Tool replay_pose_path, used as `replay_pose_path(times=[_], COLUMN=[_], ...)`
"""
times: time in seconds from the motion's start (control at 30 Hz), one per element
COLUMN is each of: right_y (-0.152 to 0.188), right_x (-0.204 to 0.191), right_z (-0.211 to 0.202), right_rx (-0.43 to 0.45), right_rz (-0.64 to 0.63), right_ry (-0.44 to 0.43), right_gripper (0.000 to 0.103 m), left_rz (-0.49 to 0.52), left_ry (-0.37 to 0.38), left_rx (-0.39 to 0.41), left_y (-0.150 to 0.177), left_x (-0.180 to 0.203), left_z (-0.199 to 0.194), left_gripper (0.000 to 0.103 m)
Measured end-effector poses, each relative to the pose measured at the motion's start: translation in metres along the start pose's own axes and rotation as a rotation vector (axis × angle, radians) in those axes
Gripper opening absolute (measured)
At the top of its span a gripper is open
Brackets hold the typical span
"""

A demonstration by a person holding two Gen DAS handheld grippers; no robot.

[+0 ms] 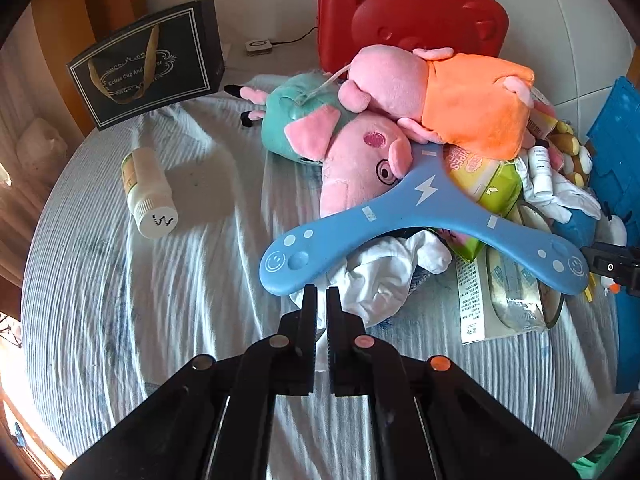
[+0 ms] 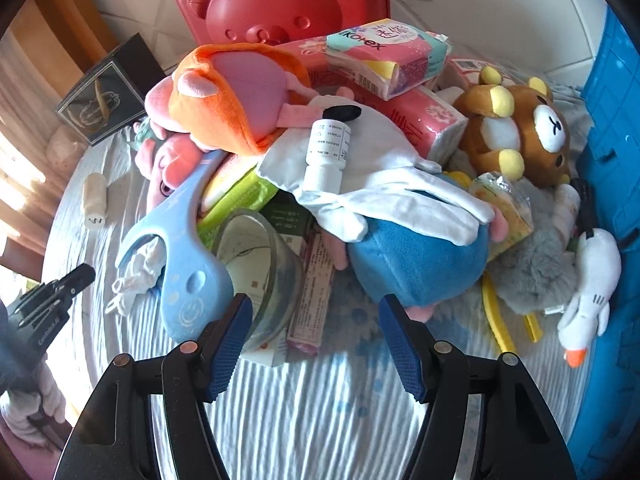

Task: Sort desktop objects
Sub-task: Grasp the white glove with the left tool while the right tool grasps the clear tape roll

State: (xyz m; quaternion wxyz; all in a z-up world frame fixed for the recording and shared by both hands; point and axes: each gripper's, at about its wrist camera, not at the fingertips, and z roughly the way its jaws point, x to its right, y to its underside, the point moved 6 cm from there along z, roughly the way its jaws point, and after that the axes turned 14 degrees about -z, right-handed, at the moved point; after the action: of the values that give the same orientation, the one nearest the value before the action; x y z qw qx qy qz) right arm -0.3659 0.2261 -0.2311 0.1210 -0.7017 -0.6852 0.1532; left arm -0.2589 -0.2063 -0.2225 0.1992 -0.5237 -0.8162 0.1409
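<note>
The left gripper [image 1: 321, 294] has its black fingers [image 1: 309, 312] drawn together with only a thin slit between them, and nothing sits in that slit. Their tips hover over the striped cloth [image 1: 160, 300] that covers the bench, just short of a crumpled white glove [image 1: 384, 276]. Right beyond the glove lies a blue three-armed boomerang [image 1: 420, 216] printed with a lightning bolt and smiley faces, resting across the pile. Past it are two pink pig plush toys [image 1: 360, 160], one in a teal dress and one in orange, and behind them a red bear-faced case [image 1: 408, 4]. Far off to the left of the fingers a white pill bottle [image 1: 150, 192] lies on its side, apart from the pile, with a black gift bag [image 1: 148, 64] standing beyond it.

The right gripper [image 2: 316, 308] holds its blue-padded fingers [image 2: 230, 344] partly apart and grips nothing. A clear glass bowl [image 2: 264, 264] lies tilted just ahead of the left finger, and a blue plush [image 2: 416, 264] sits just ahead of the right one. Farther on, a small white dropper bottle [image 2: 326, 152] rests on a white glove. A brown bear plush [image 2: 520, 132] and a white duck plush [image 2: 592, 292] lie to the right, beside a blue crate [image 2: 612, 160].
</note>
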Motion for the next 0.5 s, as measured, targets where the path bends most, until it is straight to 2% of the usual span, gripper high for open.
replay_pose_path(times=[0.07, 0.1, 0.13, 0.2, 0.23, 0.27, 0.43, 0.5], right_y=[0.000, 0.001, 0.001, 0.001, 0.001, 0.000, -0.003, -0.004], right_x=[-0.001, -0.002, -0.002, -0.003, -0.003, -0.003, -0.004, -0.007], right_z=[0.005, 0.008, 0.011, 0.016, 0.018, 0.019, 0.028, 0.034], right_rx=[-0.016, -0.023, -0.028, -0.036, -0.041, -0.041, -0.057, -0.061], right_rz=[-0.006, -0.004, -0.002, 0.005, 0.012, 0.015, 0.005, 0.000], right_ry=[-0.001, -0.001, -0.005, -0.021, -0.032, -0.039, -0.051, -0.062], right_gripper=[0.078, 0.079, 0.079, 0.079, 0.080, 0.081, 0.082, 0.082], left_rz=[0.000, 0.011, 0.020, 0.041, 0.050, 0.059, 0.024, -0.005], left_ry=[0.018, 0.033, 0.044, 0.054, 0.058, 0.047, -0.052, -0.064], left_rx=[-0.012, -0.022, -0.029, -0.045, -0.051, -0.057, -0.102, -0.133], left_y=[-0.001, -0.001, -0.001, -0.001, -0.002, -0.001, 0.004, 0.007], left_x=[0.008, 0.014, 0.019, 0.027, 0.030, 0.031, 0.013, 0.002], left_z=[0.007, 0.010, 0.015, 0.028, 0.035, 0.041, 0.074, 0.082], left_gripper=[0.004, 0.005, 0.012, 0.045, 0.081, 0.095, 0.095, 0.091])
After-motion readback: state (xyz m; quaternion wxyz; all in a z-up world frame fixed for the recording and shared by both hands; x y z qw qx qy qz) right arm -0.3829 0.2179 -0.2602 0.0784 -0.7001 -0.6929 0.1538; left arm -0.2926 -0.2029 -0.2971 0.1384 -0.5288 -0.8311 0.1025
